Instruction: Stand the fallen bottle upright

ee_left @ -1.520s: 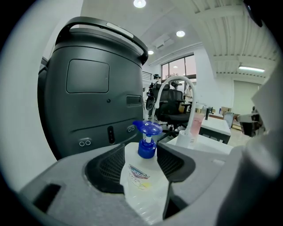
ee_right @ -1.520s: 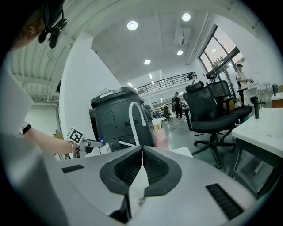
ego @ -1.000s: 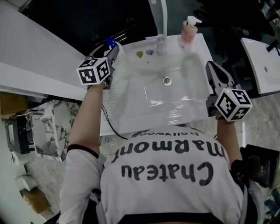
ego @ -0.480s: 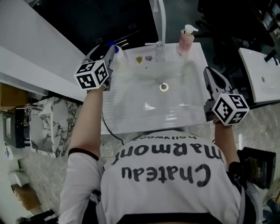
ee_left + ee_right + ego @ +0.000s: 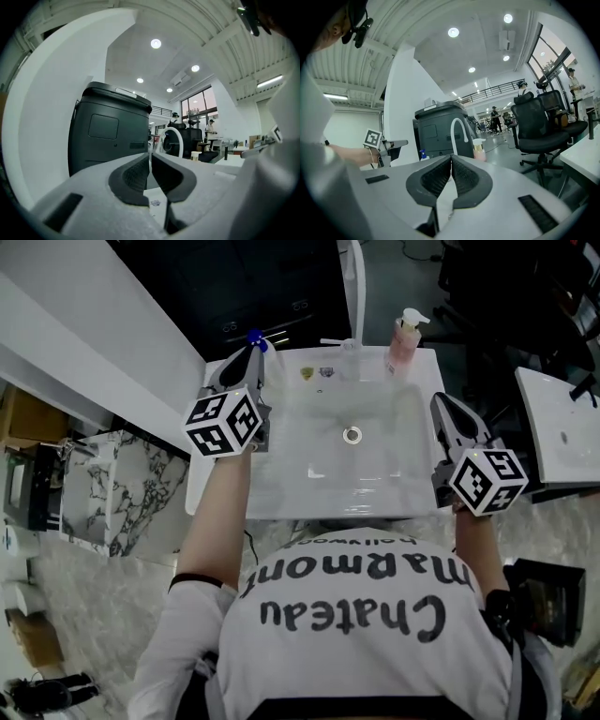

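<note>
Left tongs (image 5: pixel 247 358), just clenched on nothing, hover near the blue-capped bottle (image 5: pixel 255 337) behind the sink (image 5: pixel 309 486); right tongs (image 5: pixel 442 401) are clenched and empty.

Head view: only the blue cap of the bottle (image 5: pixel 255 337) shows. Its body is hidden behind the left gripper (image 5: pixel 249 352), whose jaws have just been closing with nothing seen between them. The faucet (image 5: pixel 352 277) is cut off by the top edge. The small marks (image 5: pixel 307 373) on the sink (image 5: pixel 281 504) rim are too small to identify. The person's torso (image 5: pixel 356 615) covers the sink's near edge. Right gripper view: the bottle's base is hidden behind the right gripper (image 5: pixel 451 159).
</note>
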`<state>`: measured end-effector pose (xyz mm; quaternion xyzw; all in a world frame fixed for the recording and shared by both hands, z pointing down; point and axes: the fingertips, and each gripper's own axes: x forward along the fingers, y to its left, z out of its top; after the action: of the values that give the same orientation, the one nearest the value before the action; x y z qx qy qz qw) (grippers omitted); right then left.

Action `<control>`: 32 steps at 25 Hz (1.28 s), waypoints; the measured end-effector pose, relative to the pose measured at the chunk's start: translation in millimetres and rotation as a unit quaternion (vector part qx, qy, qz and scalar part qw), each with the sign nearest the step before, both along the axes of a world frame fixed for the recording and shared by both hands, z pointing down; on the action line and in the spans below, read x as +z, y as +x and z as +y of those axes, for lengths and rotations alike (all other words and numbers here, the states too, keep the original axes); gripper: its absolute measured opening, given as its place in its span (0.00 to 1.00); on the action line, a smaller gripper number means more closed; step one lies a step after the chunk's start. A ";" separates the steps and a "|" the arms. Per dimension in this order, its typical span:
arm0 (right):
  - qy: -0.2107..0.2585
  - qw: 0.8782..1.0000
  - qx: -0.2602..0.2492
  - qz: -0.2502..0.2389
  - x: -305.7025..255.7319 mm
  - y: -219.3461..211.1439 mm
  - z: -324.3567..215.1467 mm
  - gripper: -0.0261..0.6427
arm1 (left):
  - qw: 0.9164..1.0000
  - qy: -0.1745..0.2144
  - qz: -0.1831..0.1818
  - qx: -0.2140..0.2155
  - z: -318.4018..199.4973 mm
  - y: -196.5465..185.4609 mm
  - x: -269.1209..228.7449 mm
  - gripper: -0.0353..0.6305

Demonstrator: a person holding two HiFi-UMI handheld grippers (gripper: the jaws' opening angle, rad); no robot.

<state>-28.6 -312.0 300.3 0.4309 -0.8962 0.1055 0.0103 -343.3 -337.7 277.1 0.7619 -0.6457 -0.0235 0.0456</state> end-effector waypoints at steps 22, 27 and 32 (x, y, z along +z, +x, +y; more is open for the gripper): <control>0.024 0.978 -0.208 -0.007 -18.5 -140.9 40.8 0.06 | 0.993 0.022 0.103 -0.046 160.8 2.7 11.5 0.08; 0.010 0.969 -0.244 -0.041 -25.2 -162.0 68.1 0.06 | 0.992 0.020 0.102 -0.067 202.9 -10.0 13.3 0.08; -0.004 0.970 -0.243 -0.025 -16.3 -165.6 97.0 0.06 | 0.989 0.009 0.116 -0.087 250.1 -15.7 22.9 0.08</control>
<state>-194.2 -215.0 284.0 0.1978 -0.9735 0.1142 0.0149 -359.0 -87.6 300.1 0.6955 -0.6995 -0.1210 0.1114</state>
